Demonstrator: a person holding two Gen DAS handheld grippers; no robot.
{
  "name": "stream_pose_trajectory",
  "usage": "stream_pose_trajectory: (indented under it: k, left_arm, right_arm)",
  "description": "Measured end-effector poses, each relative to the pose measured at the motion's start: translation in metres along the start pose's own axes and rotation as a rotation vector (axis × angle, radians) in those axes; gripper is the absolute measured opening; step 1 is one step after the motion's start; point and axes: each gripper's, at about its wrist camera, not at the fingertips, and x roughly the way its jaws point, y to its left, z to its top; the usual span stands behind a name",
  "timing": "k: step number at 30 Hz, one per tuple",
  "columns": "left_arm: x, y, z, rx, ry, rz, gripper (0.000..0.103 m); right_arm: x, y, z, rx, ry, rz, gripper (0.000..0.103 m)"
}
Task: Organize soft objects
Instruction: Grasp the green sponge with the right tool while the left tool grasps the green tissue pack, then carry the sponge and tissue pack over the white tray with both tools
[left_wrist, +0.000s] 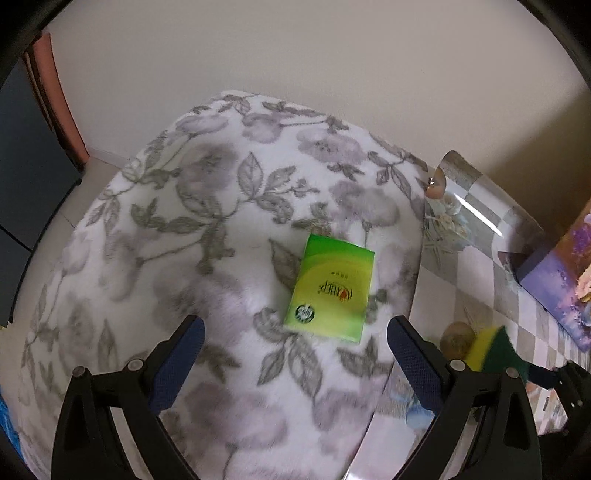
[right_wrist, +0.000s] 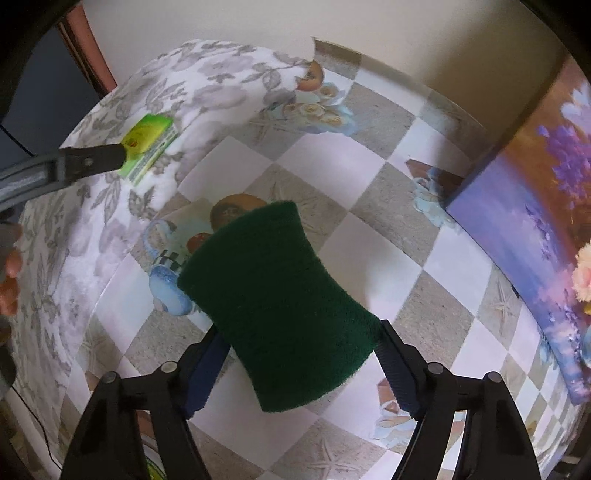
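A green and yellow tissue pack (left_wrist: 330, 288) lies flat on a folded white fleece blanket with grey flowers (left_wrist: 184, 221). My left gripper (left_wrist: 295, 325) hovers open just in front of the pack, with nothing between its fingers. In the right wrist view one left gripper finger (right_wrist: 92, 160) reaches over the tissue pack (right_wrist: 147, 142). My right gripper (right_wrist: 301, 332) is shut on a dark green scouring sponge (right_wrist: 277, 295), with its pads against the sponge's two narrow sides. The sponge (left_wrist: 491, 349) shows its yellow foam layer in the left wrist view.
The checkered tablecloth (right_wrist: 369, 229) under clear plastic covers the table to the right of the blanket (right_wrist: 110, 229). A purple flower-printed box (right_wrist: 535, 206) stands along the right edge. A cream wall runs behind the table. A person's fingers (right_wrist: 9, 280) show at the left edge.
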Motion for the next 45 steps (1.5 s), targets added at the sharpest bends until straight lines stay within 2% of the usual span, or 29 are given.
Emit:
stream_pose_trajectory:
  k: [2, 4, 5, 7, 8, 12, 16, 21, 26, 30, 34, 42, 45]
  left_arm:
    - [0.006, -0.003, 0.001, 0.014, -0.001, 0.002, 0.094]
    - [0.011, -0.006, 0.003, 0.029, -0.007, -0.003, 0.08]
    - [0.014, -0.008, 0.003, 0.035, 0.001, -0.002, 0.077]
    - [0.019, -0.012, 0.002, 0.049, 0.016, -0.008, 0.054]
    - [0.021, -0.013, 0.0, 0.048, 0.021, -0.014, 0.051]
    - [0.014, -0.015, -0.007, 0.051, -0.011, 0.002, 0.051]
    - [-0.009, -0.014, -0.014, 0.036, -0.042, 0.006, 0.051]
    - [-0.06, -0.021, -0.023, 0.036, -0.082, 0.008, 0.051]
    - [-0.122, -0.047, -0.042, 0.062, -0.135, -0.006, 0.051]
    - [-0.172, -0.079, -0.069, 0.091, -0.18, -0.049, 0.051]
    - [-0.203, -0.111, -0.098, 0.114, -0.203, -0.08, 0.051]
    - [-0.234, -0.173, -0.167, 0.107, -0.171, -0.151, 0.051]
    - [-0.238, -0.196, -0.191, 0.116, -0.162, -0.172, 0.051]
  right_arm:
    - [-0.004, -0.012, -0.01, 0.009, 0.002, 0.0, 0.08]
    - [-0.007, -0.018, -0.013, 0.019, 0.005, 0.0, 0.08]
    - [-0.007, -0.022, -0.014, 0.027, 0.004, 0.005, 0.08]
    - [-0.01, -0.03, -0.02, 0.034, 0.005, 0.007, 0.08]
    - [-0.01, -0.031, -0.02, 0.037, 0.003, 0.008, 0.079]
    - [-0.026, -0.042, -0.033, 0.057, -0.019, 0.025, 0.079]
    - [-0.059, -0.06, -0.054, 0.087, -0.04, 0.038, 0.079]
    - [-0.095, -0.066, -0.082, 0.122, -0.06, 0.03, 0.079]
    - [-0.135, -0.081, -0.121, 0.163, -0.078, 0.029, 0.079]
    - [-0.159, -0.09, -0.162, 0.194, -0.082, 0.018, 0.079]
    - [-0.184, -0.103, -0.21, 0.232, -0.109, 0.017, 0.079]
    - [-0.221, -0.132, -0.298, 0.328, -0.168, 0.004, 0.079]
    - [-0.228, -0.139, -0.327, 0.346, -0.187, -0.027, 0.079]
